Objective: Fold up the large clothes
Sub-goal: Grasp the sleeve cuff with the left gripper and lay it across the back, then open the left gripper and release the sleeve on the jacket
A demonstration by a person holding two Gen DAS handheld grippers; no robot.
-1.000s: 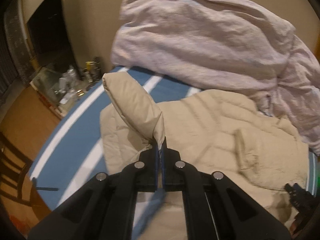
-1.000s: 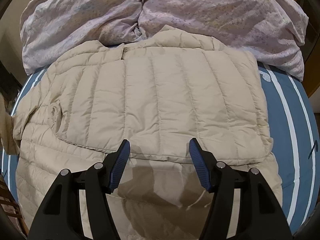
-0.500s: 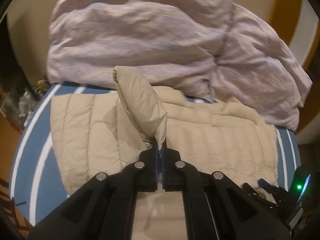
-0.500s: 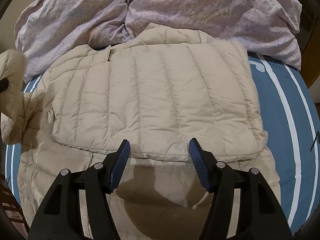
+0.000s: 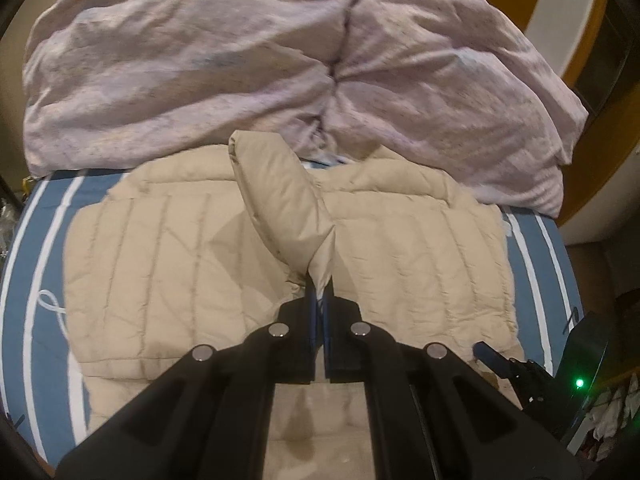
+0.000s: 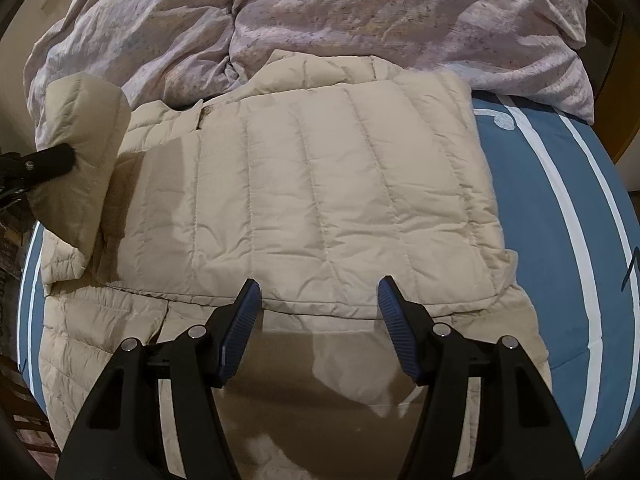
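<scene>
A beige quilted puffer jacket (image 6: 320, 200) lies spread on a blue bed, partly folded; it also shows in the left wrist view (image 5: 160, 260). My left gripper (image 5: 319, 292) is shut on the jacket's sleeve (image 5: 280, 200) and holds it raised over the jacket's middle. From the right wrist view the lifted sleeve (image 6: 80, 152) hangs at the left with the left gripper's finger on it. My right gripper (image 6: 318, 292) is open and empty, hovering just above the jacket's near folded edge.
A rumpled pink duvet (image 6: 320, 20) is piled along the far side of the bed, touching the jacket's collar; it also shows in the left wrist view (image 5: 240, 60). The blue bedsheet with white stripes (image 6: 560, 220) shows on both sides. The right gripper's body with a green light (image 5: 576, 380) is at lower right.
My left gripper has carried the raised sleeve rightward, from the jacket's left edge to over its middle. The right gripper has stayed open over the near edge, shifting slightly.
</scene>
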